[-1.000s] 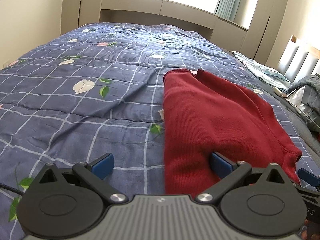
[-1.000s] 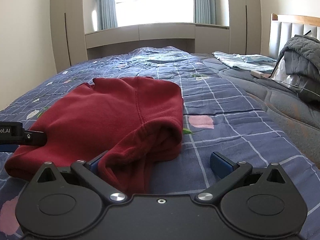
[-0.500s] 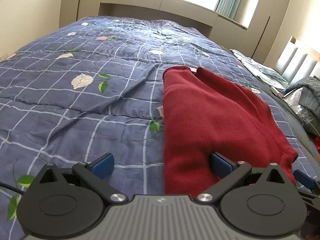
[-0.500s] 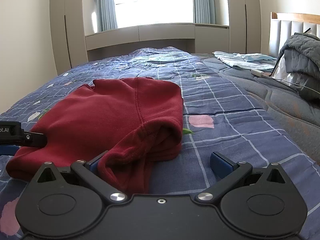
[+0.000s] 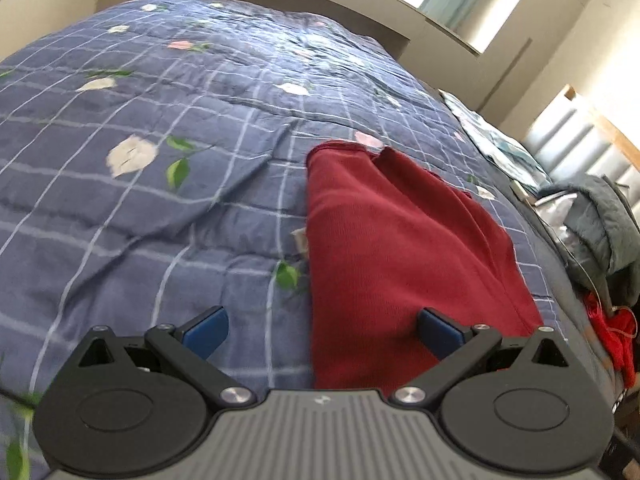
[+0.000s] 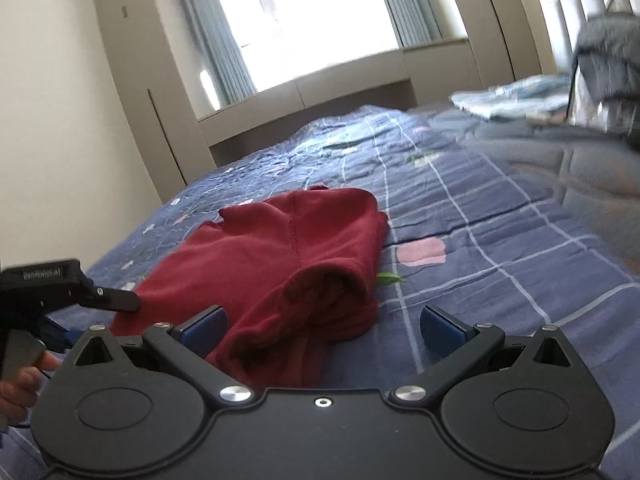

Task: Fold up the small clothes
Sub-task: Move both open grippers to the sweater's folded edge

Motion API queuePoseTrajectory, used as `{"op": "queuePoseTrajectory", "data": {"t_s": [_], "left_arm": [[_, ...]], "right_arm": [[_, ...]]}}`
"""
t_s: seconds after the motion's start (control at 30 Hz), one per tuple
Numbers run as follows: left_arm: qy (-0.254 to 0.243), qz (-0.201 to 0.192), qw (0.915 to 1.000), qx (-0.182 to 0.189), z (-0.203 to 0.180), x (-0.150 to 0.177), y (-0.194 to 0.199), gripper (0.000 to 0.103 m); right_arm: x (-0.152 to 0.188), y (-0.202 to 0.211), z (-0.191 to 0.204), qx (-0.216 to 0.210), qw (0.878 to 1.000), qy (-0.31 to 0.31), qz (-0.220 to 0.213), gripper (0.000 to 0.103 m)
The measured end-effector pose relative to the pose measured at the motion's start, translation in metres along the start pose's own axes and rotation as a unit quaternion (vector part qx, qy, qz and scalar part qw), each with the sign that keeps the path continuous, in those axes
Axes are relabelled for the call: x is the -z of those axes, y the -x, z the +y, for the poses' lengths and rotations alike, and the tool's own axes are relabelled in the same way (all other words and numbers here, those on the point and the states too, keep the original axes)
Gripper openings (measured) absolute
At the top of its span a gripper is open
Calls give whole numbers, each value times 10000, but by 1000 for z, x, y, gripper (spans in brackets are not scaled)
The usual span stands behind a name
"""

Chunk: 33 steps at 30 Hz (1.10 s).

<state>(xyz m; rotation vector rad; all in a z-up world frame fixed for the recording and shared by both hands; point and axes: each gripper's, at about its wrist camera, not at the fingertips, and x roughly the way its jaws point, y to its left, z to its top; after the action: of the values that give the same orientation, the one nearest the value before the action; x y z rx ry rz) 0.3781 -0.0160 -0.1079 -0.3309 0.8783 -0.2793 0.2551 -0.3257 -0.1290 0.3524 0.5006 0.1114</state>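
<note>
Holding both grippers, left gripper (image 5: 322, 330) and right gripper (image 6: 322, 326), fingers spread wide, we face the folded red sweater (image 6: 280, 256) on the bed (image 5: 140, 200).

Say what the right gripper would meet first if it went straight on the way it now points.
Probably the red garment: its bunched near end lies just ahead of the open right gripper, toward the left finger. Depth is uncertain.

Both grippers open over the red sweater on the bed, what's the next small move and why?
Probably close the left gripper on the near edge of the red sweater. Both sets of jaws stand open and hold nothing, and that edge lies between the left jaws. The right gripper frames the bunched end, still loose on the quilt.
</note>
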Motion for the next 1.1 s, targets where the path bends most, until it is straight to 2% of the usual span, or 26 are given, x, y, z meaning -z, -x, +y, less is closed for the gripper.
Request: {"op": "queuePoseTrajectory", "data": {"t_s": [0.17, 0.37, 0.47, 0.53, 0.8, 0.97, 1.1], "left_arm": [[71, 73, 9999, -25, -3, -18, -17, 103], [248, 298, 9992, 105, -2, -32, -39, 103], [157, 423, 9990, 9, -5, -32, -47, 103], [46, 370, 9993, -18, -7, -30, -47, 103], [-78, 310, 9995, 2, -7, -28, -46, 102], [-184, 245, 9995, -68, -10, -26, -46, 103], [-220, 205, 9995, -57, -9, -25, -46, 103]], "right_arm": [[-20, -14, -21, -130, 9992, -381, 37, 103], [-47, -51, -44, -582, 9945, -843, 239, 103], [-52, -72, -45, -330, 9940, -969, 382, 103], [-52, -78, -40, -348, 9948, -890, 353, 103], [-48, -83, -28, -1134, 9889, -857, 428, 102], [-42, -81, -28, -861, 9918, -905, 266, 91], [-40, -81, -22, -722, 9945, -716, 230, 88]]}}
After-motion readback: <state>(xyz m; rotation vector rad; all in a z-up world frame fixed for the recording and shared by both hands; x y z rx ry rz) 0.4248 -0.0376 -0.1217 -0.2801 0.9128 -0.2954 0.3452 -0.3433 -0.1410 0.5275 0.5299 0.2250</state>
